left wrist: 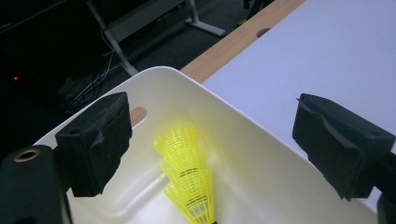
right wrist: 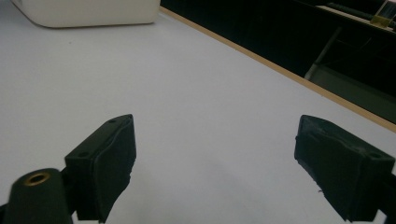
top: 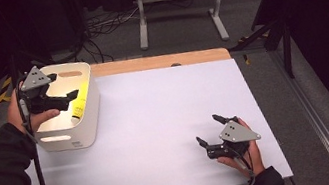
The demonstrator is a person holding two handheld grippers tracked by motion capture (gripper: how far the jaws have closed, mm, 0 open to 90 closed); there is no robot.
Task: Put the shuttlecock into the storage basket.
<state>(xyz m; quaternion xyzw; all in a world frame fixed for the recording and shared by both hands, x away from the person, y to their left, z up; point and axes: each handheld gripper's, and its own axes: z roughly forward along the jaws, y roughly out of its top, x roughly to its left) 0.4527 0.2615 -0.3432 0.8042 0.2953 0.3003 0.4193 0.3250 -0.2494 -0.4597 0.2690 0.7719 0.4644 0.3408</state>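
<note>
Table: a wide rectangular table with a matte white top (top: pixel 157 124) and a light wooden strip along its far edge; it bears everything named below.
Bin: a cream-white plastic storage bin with rounded corners and slot handles (top: pixel 86 116), standing at the left end of the table, well apart from the right hand. In the left gripper view its curved rim (left wrist: pixel 154 71) runs across the frame; in the right gripper view a corner of it (right wrist: pixel 88 14) shows at the top left.
Left gripper: a black two-jaw gripper topped by a grey three-cornered plate (top: pixel 63 100), held in the person's left hand above the open bin, jaws pointing into it. Its jaws stand wide apart with nothing between the pads; the shuttlecocks lie below them, untouched (left wrist: pixel 210 144).
Right gripper: a like black gripper with a grey plate (top: pixel 209 129), held in the person's right hand low over the bare table top at the near right. Its jaws are spread wide and grasp nothing (right wrist: pixel 215 154).
Shuttlecocks: bright yellow plastic shuttlecocks with mesh skirts, nested one into another as a short stack (left wrist: pixel 189 179), lying inside the bin against its right-hand wall as the high view shows it (top: pixel 78 106). The stack rests tilted, skirts uppermost in the left gripper view; its exact count cannot be told.
</note>
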